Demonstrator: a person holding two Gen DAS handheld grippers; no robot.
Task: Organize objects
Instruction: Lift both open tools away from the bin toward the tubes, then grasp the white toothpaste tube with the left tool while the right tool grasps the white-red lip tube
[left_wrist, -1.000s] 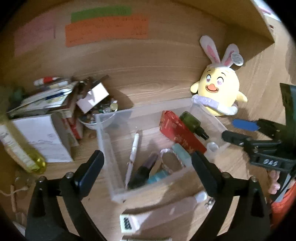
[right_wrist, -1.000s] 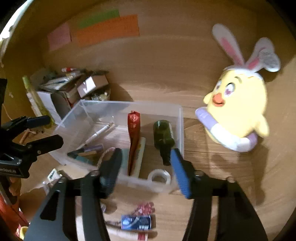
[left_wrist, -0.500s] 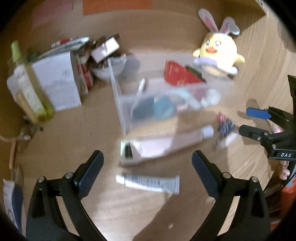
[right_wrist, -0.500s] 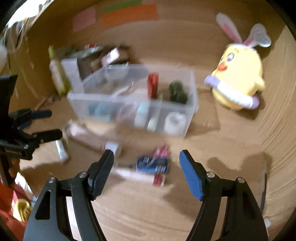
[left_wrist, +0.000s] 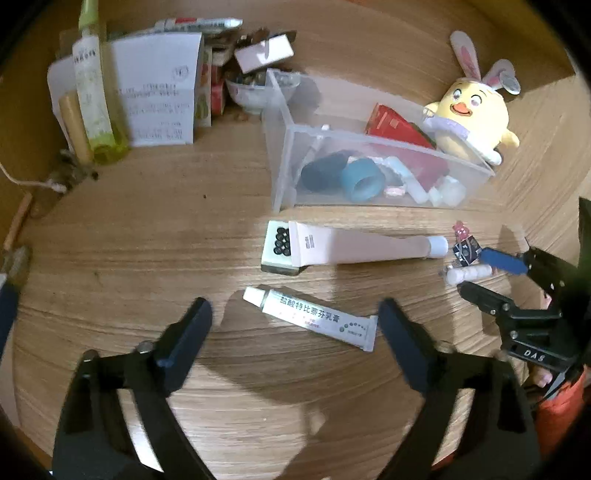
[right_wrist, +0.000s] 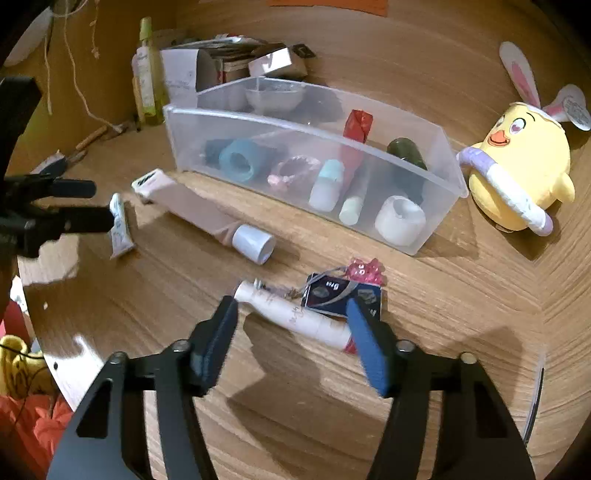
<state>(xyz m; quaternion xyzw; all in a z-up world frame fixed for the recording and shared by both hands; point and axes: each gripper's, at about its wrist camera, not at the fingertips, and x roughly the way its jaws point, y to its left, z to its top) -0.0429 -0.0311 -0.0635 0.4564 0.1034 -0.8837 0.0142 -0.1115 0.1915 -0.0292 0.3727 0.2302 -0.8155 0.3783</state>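
A small silver ointment tube (left_wrist: 314, 319) lies on the wooden table between the fingers of my left gripper (left_wrist: 293, 314). Its jaws are closing and the pads stand clear of the tube. My right gripper (right_wrist: 291, 314) straddles a white tube (right_wrist: 295, 317). Its jaws are closing too, with the blue pad close to the tube's far end but not pressing. A dark blue packet (right_wrist: 340, 295) and pink beads (right_wrist: 364, 267) lie just beyond. A long pink tube (left_wrist: 362, 247) rests before the clear bin (left_wrist: 280, 147), which holds tape rolls, a red packet and small bottles.
A yellow plush chick (left_wrist: 469, 114) sits to the right of the bin. At the back left stand a white carton (left_wrist: 159, 92), a yellow-green bottle (left_wrist: 92, 92) and a bowl (left_wrist: 255, 92) among clutter. A small box with black dots (left_wrist: 277, 247) lies under the pink tube's flat end.
Both grippers have drawn back from the bin and sunk toward the loose items in front of it. Each now straddles a tube, and both pairs of jaws stand narrower.
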